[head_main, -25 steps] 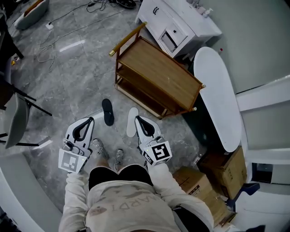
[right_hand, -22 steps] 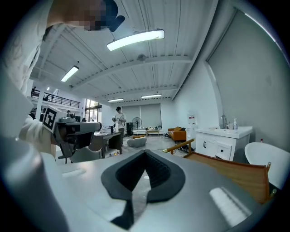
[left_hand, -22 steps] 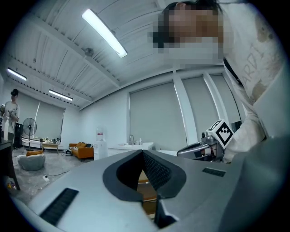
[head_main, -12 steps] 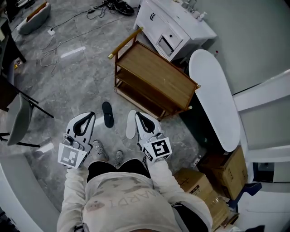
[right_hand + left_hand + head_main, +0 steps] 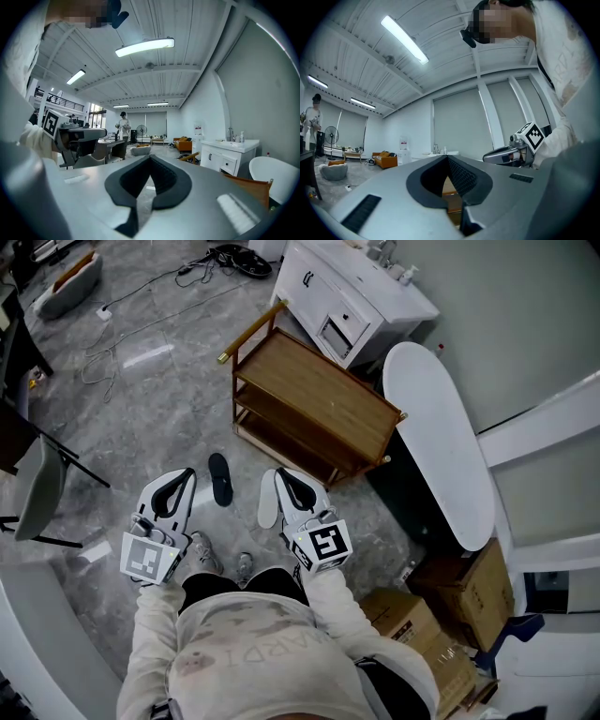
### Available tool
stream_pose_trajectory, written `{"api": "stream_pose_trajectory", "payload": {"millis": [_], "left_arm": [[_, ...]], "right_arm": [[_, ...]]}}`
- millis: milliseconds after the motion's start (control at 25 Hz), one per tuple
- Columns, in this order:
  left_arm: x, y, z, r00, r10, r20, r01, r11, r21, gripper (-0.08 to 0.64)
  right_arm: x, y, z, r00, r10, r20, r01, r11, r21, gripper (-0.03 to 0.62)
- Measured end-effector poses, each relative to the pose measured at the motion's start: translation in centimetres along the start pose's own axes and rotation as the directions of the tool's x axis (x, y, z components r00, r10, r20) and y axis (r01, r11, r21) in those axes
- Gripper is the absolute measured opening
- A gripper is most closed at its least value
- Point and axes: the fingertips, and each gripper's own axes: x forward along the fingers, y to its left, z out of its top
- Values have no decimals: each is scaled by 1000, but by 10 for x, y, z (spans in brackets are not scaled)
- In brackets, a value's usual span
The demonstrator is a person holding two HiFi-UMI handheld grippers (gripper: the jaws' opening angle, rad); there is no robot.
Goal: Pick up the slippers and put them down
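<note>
A black slipper (image 5: 219, 479) lies on the grey floor between my two grippers. A white slipper (image 5: 269, 500) lies to its right, partly hidden behind the right gripper (image 5: 282, 480). The left gripper (image 5: 179, 482) is held level to the left of the black slipper, above the floor. Both grippers are shut with nothing between their jaws. In the left gripper view the shut jaws (image 5: 446, 157) point across the room toward a white wall. The right gripper view shows its shut jaws (image 5: 150, 157) pointing toward the far end of the room. Neither slipper shows in the gripper views.
A wooden shoe rack (image 5: 314, 401) stands just beyond the slippers, with a white cabinet (image 5: 361, 296) behind it. A white oval top (image 5: 436, 442) and cardboard boxes (image 5: 464, 594) are to the right. A chair (image 5: 37, 488) stands at the left; cables (image 5: 122, 315) cross the far floor.
Both grippers have risen a little, still shut and empty. The two slippers lie where they were on the floor.
</note>
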Motion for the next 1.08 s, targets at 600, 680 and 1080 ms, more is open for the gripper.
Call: {"api": "stream_pose_trajectory", "payload": {"millis": [600, 680, 1080], "left_arm": [[-2, -18, 11, 1000, 11, 27, -11, 1000, 22, 2], [-2, -19, 12, 999, 19, 27, -20, 1000, 22, 2], [-9, -25, 18, 999, 18, 52, -19, 999, 32, 3]], "right_arm": [[-15, -4, 8, 1000, 6, 31, -6, 1000, -6, 8], [-17, -4, 10, 999, 9, 34, -9, 1000, -5, 8], [-25, 3, 11, 999, 13, 48, -13, 1000, -2, 8]]}}
